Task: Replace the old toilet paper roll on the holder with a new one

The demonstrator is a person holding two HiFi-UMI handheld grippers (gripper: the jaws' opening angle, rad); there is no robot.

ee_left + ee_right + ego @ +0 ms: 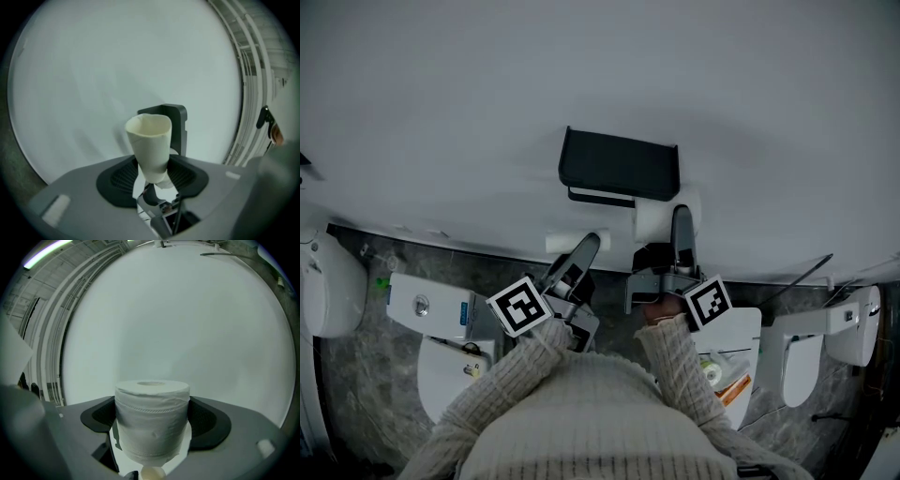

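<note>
On the white wall hangs the black toilet paper holder. Just below and left of it, my left gripper is shut on the old, squashed cardboard core. In the left gripper view the cream core stands upright between the black pads. My right gripper is directly under the holder's right end, shut on the new white roll. The right gripper view shows the full roll upright, squeezed between both pads, with plain wall behind it.
Several white toilets stand on the grey stone floor below the wall: one at the far left, a cistern at lower left, another at the right. A small orange item lies by my right sleeve.
</note>
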